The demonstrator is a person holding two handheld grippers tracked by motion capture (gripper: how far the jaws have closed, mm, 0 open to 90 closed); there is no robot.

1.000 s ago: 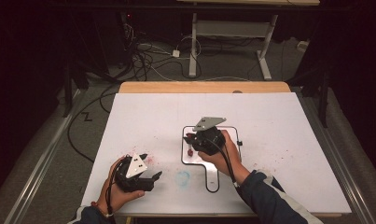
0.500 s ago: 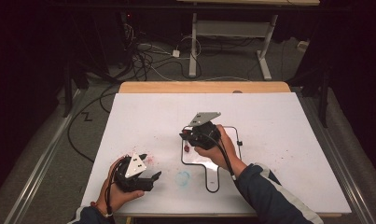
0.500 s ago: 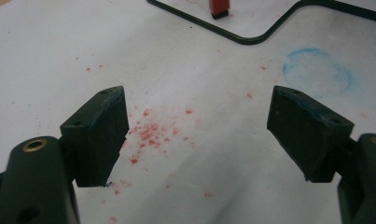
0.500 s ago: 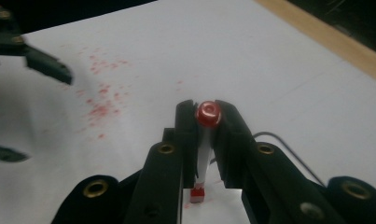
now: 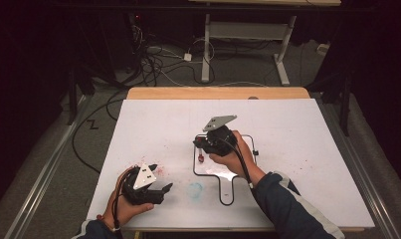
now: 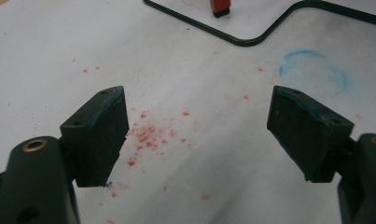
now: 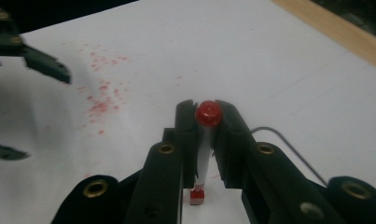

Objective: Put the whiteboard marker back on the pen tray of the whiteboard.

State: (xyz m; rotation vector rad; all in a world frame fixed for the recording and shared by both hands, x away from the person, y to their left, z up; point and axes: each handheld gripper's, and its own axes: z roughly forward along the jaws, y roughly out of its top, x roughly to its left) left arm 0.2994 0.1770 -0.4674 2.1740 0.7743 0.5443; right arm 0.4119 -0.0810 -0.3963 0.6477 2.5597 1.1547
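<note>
Since a second ago my right gripper point(image 5: 202, 147) has shifted a bit left and up in the high view, now sitting over the left edge of the black wire outline point(image 5: 248, 138) at frame centre. Left gripper point(image 5: 164, 190) hasn't moved, lower left of frame.

Right gripper: jaws closed on the red-capped marker point(image 7: 205, 140). In the right gripper view it's clamped upright, red cap at the top between the pads, white barrel running down, red tip point(image 7: 197, 197) touching or just above the white board point(image 5: 297, 129); can't tell which. In the high view the tip shows just inside the outline's left side.

Left gripper: jaws wide apart, holding nothing, low over the board. Its own view shows red speckles point(image 6: 150, 135) on the board between the pads, a faint blue ring stain point(image 6: 316, 70) at upper right, and the outline's curve along the top edge with the marker tip point(image 6: 220, 8) inside it.

Nothing else sits inside the outline that I can see.
</note>
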